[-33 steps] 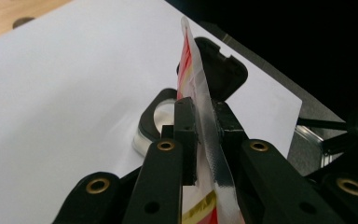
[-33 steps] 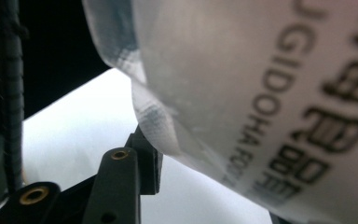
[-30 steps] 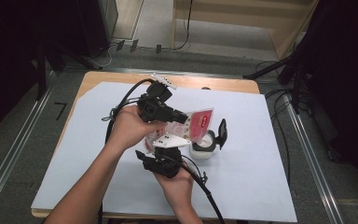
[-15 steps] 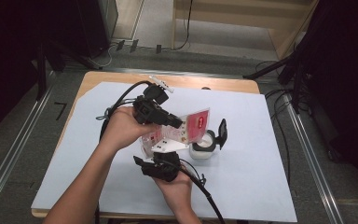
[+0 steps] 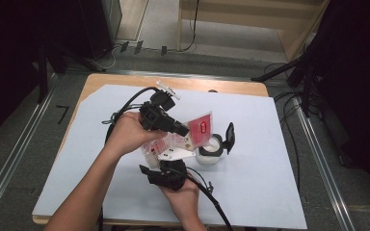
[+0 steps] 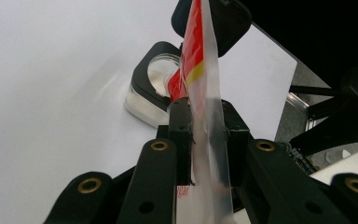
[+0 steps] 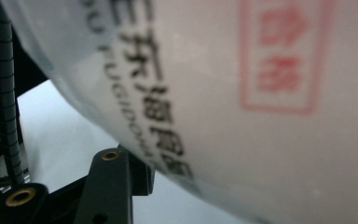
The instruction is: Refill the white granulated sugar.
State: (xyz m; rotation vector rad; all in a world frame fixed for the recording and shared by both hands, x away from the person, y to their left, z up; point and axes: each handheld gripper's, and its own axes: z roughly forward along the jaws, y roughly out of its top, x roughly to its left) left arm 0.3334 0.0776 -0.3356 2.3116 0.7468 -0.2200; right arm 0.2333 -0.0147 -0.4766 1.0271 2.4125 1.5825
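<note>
A person holds a clear plastic bag (image 5: 183, 139) with red print above the white-covered surface (image 5: 270, 192), its red mouth end tipped down toward an open container (image 5: 211, 153) that stands just right of the hands, its black lid (image 5: 230, 136) flipped up at the far side.

The bag's long axis runs from the lower left up and right, so its mouth lies ahead of the left gripper (image 5: 182, 129), over or at the container's rim. In the left gripper view the fingers (image 6: 181, 135) are clamped on the bag's flat upper part (image 6: 205, 93), edge-on between them, though their grip has just been loosening a little; the container (image 6: 154, 88) sits directly beyond. This hand is the one that steers the pour, and any further tilt turns on keeping the mouth over the opening.

The right gripper (image 5: 166, 168) supports the bag's full lower end from beneath, nearer the person. In the right gripper view the bag's bulging printed wall (image 7: 242, 93) lies against the fingers (image 7: 121, 182); it appears gripped there, the other finger being covered.

Whether anything is falling into the container cannot be made out, nor whether the bag's mouth touches the rim. The container's contents look white but are too small to name.
</note>
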